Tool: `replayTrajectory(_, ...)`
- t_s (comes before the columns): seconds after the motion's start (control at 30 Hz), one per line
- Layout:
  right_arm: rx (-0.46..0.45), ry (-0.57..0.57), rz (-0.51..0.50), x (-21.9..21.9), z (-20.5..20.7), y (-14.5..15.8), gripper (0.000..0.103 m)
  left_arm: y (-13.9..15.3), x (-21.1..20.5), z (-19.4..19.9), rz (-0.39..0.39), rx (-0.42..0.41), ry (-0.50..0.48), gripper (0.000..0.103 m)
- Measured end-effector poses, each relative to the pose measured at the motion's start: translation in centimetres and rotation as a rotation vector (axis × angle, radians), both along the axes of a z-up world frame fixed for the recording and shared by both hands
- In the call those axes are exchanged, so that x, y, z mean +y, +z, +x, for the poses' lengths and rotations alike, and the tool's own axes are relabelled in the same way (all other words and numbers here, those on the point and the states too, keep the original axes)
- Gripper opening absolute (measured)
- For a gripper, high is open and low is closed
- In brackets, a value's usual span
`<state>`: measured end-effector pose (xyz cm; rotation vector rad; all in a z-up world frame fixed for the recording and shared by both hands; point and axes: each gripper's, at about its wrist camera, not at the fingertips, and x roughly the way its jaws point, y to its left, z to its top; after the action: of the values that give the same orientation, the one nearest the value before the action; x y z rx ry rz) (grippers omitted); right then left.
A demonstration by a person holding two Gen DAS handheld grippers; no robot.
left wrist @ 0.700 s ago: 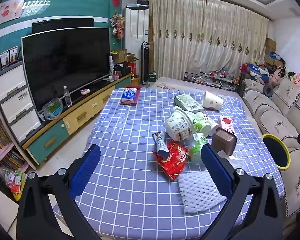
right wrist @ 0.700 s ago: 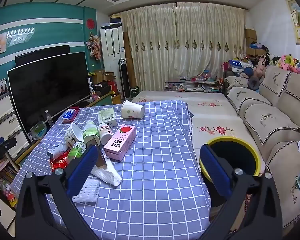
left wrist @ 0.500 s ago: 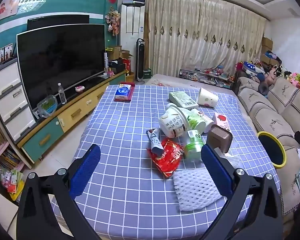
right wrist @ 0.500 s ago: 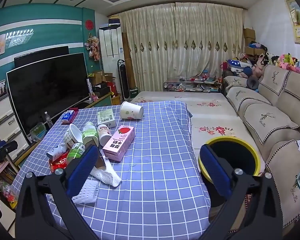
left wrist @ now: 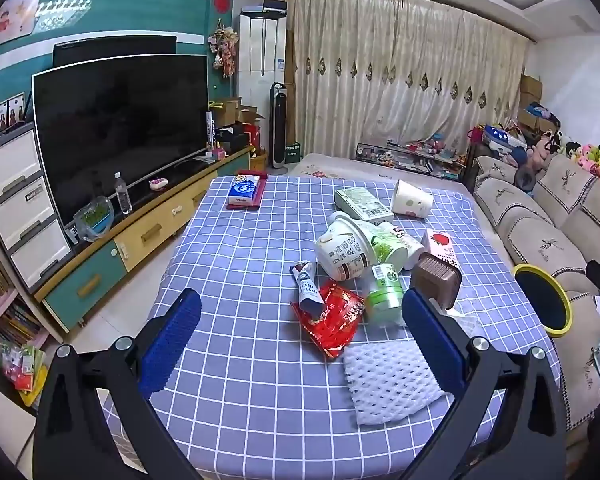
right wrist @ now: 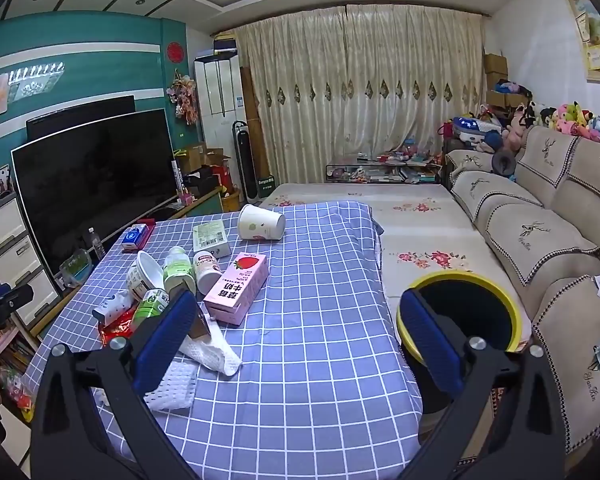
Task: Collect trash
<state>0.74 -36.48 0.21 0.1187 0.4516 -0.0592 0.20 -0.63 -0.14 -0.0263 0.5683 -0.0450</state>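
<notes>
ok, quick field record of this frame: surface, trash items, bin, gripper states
surface: table with blue checked cloth
trash pile: pink strawberry milk carton, red snack wrapper, white foam net, large white tub on its side, green-label bottle
apart from pile: white paper cup on its side, toward the far edge
bin: yellow-rimmed black bin, on the floor between table and sofa
left gripper: open, above near table edge, holding nothing
right gripper: open, holding nothing
</notes>
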Motion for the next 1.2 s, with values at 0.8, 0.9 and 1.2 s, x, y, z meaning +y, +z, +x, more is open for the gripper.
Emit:
replayTrajectory(0.8,0.014,0.004,0.01,0.0,0.5,-0.7,0.097,-0.3,0.0,0.4,0.016,0.006,0.012,0.099)
replayTrajectory(0.9,0.017,0.005,0.012,0.1,0.6,-1.0,0.097,-0.6,-0.2,0.5,0.022,0.011,0.011,0.099)
replayTrajectory(1.2,0.021,0.002,0.017,0.1,0.9,-1.3,0.097,-0.9,-0.5,0.6,0.022,0.018,0.006,0.099)
